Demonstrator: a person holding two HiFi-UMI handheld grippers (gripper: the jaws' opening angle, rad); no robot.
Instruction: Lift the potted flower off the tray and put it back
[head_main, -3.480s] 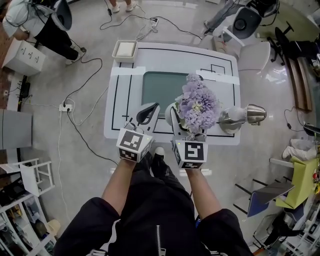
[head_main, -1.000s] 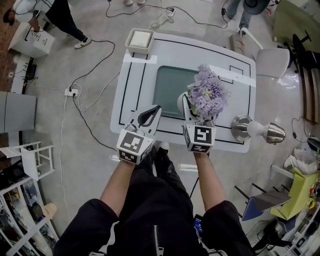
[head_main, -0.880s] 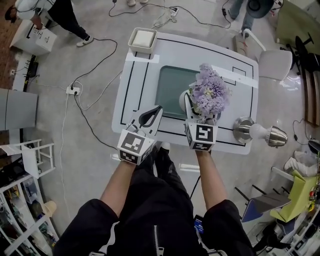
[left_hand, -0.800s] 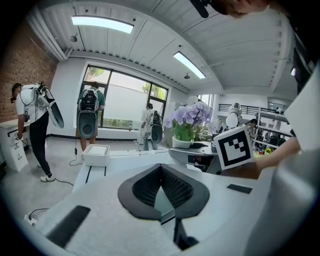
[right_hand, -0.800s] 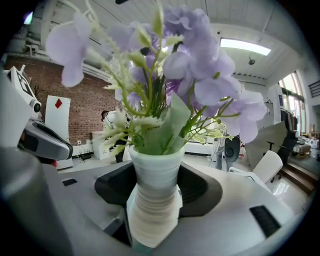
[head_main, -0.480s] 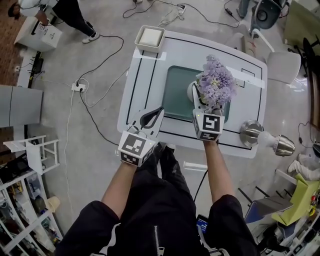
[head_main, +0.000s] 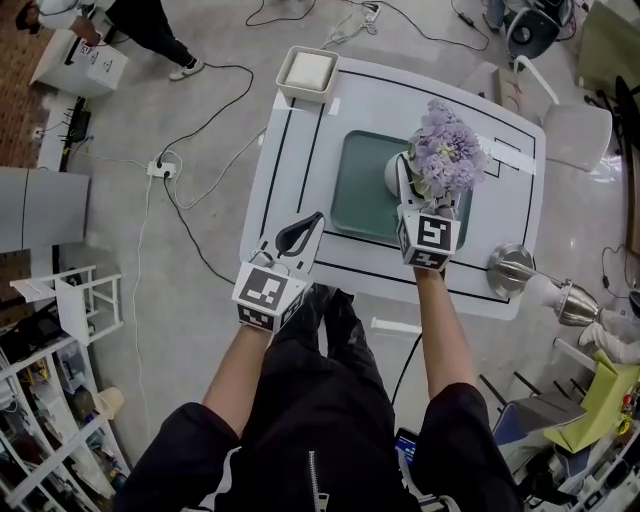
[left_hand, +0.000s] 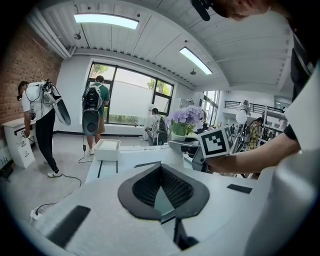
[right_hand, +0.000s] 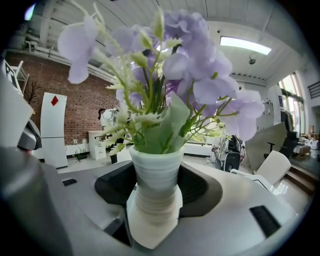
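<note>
Potted flower (head_main: 443, 160) over tray (head_main: 360, 190), white table (head_main: 300, 150)

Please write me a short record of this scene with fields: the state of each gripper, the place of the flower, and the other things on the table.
right gripper: shut on the potted flower
left gripper: shut, empty, above the near edge of the table
potted flower: upright, over the right part of the tray; whether it touches the tray cannot be told
other things: white box at the far left corner; lamp at the near right corner
</note>
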